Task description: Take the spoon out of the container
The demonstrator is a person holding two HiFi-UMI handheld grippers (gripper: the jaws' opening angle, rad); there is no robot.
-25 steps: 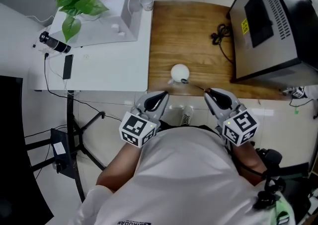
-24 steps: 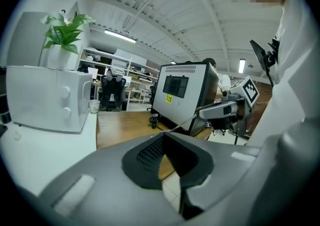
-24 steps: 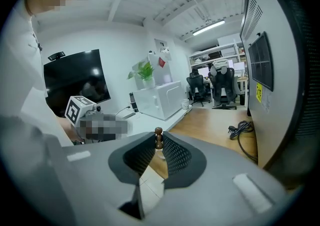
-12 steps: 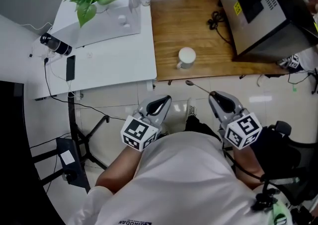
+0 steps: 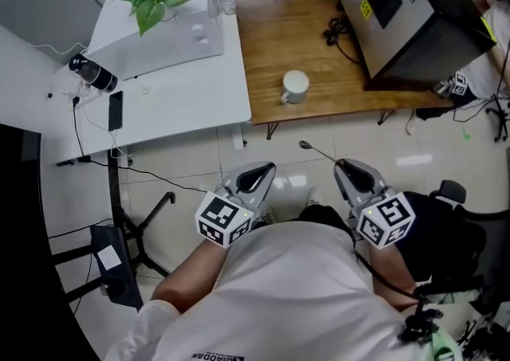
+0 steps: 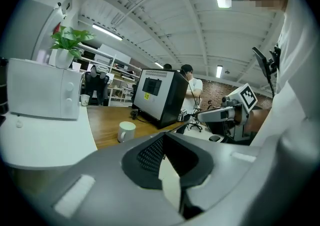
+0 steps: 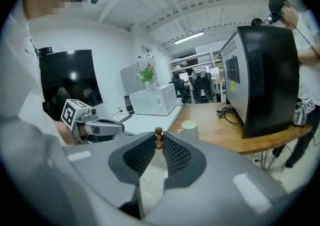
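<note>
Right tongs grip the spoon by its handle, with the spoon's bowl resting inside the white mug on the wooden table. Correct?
Not quite. The right tongs do grip the spoon by its handle, but the bowl is not inside the white mug on the wooden table: it hangs over the floor, apart from the mug. The head view shows this.

spoon [image 5: 317, 151]: slim, midair, outside mug | mug [image 5: 296, 85]: white, upright

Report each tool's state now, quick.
Left tool: closed, nothing in it.
Right tool: closed on the spoon, gripping its handle.
</note>
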